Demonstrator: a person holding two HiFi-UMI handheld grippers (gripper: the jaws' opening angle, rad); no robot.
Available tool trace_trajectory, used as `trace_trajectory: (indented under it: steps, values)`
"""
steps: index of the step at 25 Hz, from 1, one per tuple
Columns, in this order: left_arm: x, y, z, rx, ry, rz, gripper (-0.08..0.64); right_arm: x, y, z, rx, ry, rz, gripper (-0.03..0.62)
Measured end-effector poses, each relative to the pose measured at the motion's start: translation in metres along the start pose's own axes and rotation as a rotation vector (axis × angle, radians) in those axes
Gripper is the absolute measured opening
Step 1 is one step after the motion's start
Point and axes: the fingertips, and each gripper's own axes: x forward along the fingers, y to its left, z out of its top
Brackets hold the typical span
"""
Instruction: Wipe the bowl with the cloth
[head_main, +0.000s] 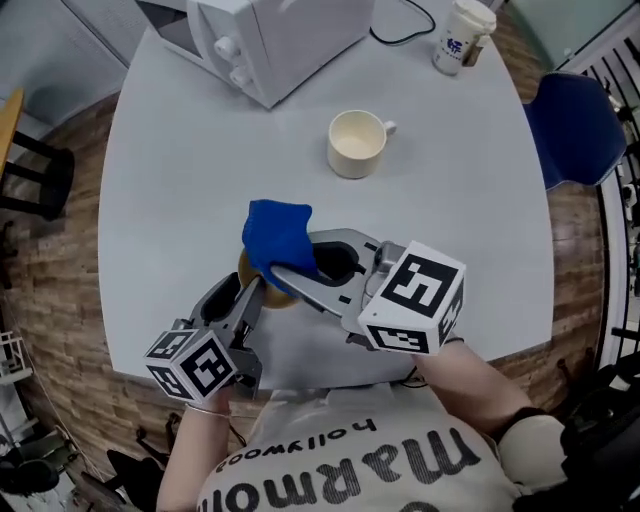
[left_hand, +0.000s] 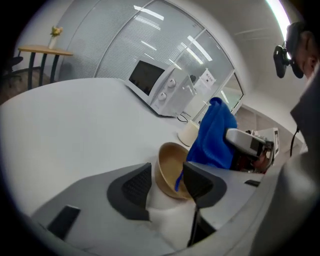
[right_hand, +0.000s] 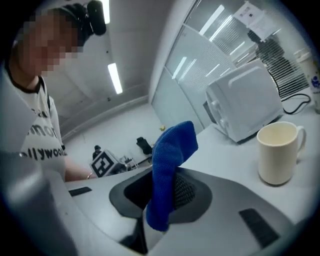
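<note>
- Bowl (left_hand: 170, 162): near the table's (head_main: 180, 180) front edge, between the left gripper's (left_hand: 166, 186) spread jaws, ungripped.
- Cloth (right_hand: 170, 155): pinched by the right gripper (right_hand: 162, 192).
- Advice: clamp the bowl's rim first, then rub the cloth inside.

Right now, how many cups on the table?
2: a cream mug at the table centre, and a lidded paper cup at its far right edge. The microwave may hide others.

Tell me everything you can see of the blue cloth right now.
The blue cloth looks like soft, nubbly microfibre. It is bunched and pinched between the jaws of the right hand-held gripper: a rounded fold stands above them and a short end hangs below. In the left gripper view it sits over the tan bowl, with a thin blue end hanging into it.
</note>
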Motion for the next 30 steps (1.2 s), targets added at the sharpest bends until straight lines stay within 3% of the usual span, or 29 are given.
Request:
trace_trajectory:
  steps: [6,10,17,23,27,30]
  values:
    - [0.019,0.000,-0.010,-0.005,0.025,0.112,0.173,0.003,-0.017,-0.037,0.039,0.094,0.025,0.061]
    - [0.015,-0.006,-0.007,0.042,-0.015,0.199,0.028,0.007,-0.020,-0.057,0.060,0.167,0.027,0.061]
    - [0.003,-0.014,-0.006,0.171,-0.036,0.316,0.020,0.011,-0.007,-0.072,-0.072,0.233,0.032,0.061]
    - [0.003,-0.026,-0.006,0.259,-0.004,0.287,0.032,0.009,-0.006,-0.083,-0.120,0.278,-0.013,0.061]
    - [0.007,-0.034,-0.009,0.376,0.043,0.264,0.049,0.005,-0.010,-0.087,-0.090,0.292,-0.055,0.061]
    - [0.009,-0.038,-0.008,0.475,0.061,0.291,0.051,0.005,-0.012,-0.086,-0.091,0.293,-0.082,0.061]
